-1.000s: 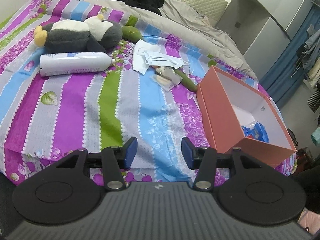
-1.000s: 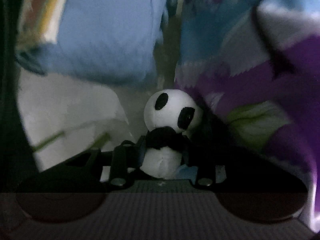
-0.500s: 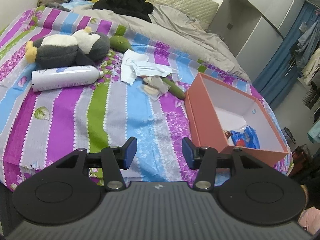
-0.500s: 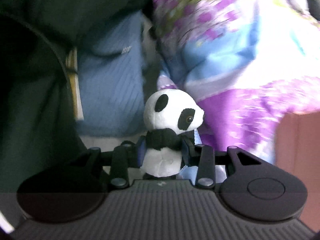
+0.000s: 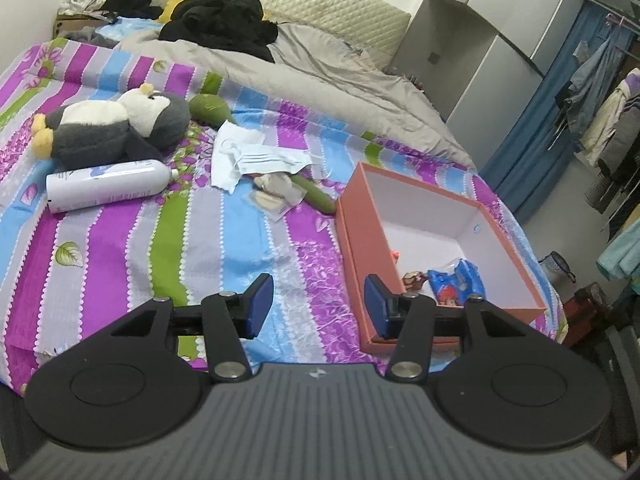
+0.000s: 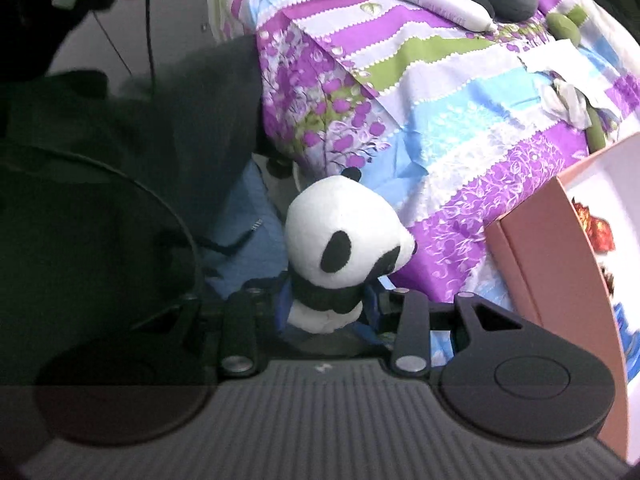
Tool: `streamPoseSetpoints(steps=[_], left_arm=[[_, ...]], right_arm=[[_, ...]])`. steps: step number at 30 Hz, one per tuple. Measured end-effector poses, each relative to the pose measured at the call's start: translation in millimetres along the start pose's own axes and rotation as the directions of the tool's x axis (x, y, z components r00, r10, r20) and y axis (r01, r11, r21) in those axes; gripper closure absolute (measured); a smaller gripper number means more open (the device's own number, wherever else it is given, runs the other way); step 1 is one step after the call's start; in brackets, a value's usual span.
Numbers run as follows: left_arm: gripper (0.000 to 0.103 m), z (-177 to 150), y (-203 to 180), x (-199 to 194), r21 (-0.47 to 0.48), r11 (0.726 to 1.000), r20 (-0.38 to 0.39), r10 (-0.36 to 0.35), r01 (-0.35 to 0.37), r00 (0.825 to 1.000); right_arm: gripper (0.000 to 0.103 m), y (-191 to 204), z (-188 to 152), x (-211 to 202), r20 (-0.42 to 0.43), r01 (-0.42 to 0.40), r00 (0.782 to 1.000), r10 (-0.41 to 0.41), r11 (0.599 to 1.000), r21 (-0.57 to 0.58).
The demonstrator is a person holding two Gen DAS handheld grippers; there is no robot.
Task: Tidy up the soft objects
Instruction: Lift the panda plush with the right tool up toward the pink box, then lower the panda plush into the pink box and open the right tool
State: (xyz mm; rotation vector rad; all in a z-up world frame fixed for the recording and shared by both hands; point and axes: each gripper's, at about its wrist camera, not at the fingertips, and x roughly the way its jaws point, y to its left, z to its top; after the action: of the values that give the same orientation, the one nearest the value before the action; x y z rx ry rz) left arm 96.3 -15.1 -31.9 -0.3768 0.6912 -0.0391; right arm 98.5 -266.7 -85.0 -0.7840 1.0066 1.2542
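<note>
My right gripper [image 6: 326, 306] is shut on a small panda plush [image 6: 346, 246], held by its body below the bed's front edge, left of the pink box [image 6: 560, 280]. My left gripper [image 5: 316, 308] is open and empty above the bed's front edge. The pink box [image 5: 352, 240] lies open on the striped bedspread [image 5: 120, 240] at the right, with small toys and a blue packet [image 5: 456, 282] inside. A large grey and white penguin plush [image 5: 116, 128] lies at the far left. A green plush [image 5: 208, 108] lies beside it.
A white bottle [image 5: 108, 186] lies in front of the penguin. White cloths and face masks [image 5: 256, 158] lie mid-bed. A grey duvet [image 5: 340, 76] and black clothes [image 5: 220, 24] cover the far end. Wardrobe [image 5: 500, 40] and hanging clothes stand at the right.
My right gripper has lifted the panda from a dark spot low beside the bed up toward the bed edge and box. My left gripper has drawn back and risen, still open.
</note>
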Motion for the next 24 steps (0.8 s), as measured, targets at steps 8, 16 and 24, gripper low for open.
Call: streamPoseSetpoints(steps=[8, 16, 24], left_arm=[[0.047, 2.0, -9.8, -9.3, 0.002, 1.000, 0.013, -0.017, 0.017, 1.000], [0.047, 6.3, -12.0, -7.1, -0.009, 1.000, 0.012, -0.026, 0.027, 1.000], [0.047, 17.0, -22.6, 11.3, 0.004, 0.999, -0.001, -0.041, 0.041, 0.999]], right_arm=[[0.066, 0.5, 1.6, -33.3, 0.069, -0.025, 0.997, 0.017, 0.993, 0.113], [0.068, -14.3, 3.8, -56.9, 0.157, 0.041, 0.985, -0.075, 0.977, 0.210], [0.070, -49.3, 6.4, -75.5, 0.191, 0.144, 0.960, -0.205, 0.946, 0.292]])
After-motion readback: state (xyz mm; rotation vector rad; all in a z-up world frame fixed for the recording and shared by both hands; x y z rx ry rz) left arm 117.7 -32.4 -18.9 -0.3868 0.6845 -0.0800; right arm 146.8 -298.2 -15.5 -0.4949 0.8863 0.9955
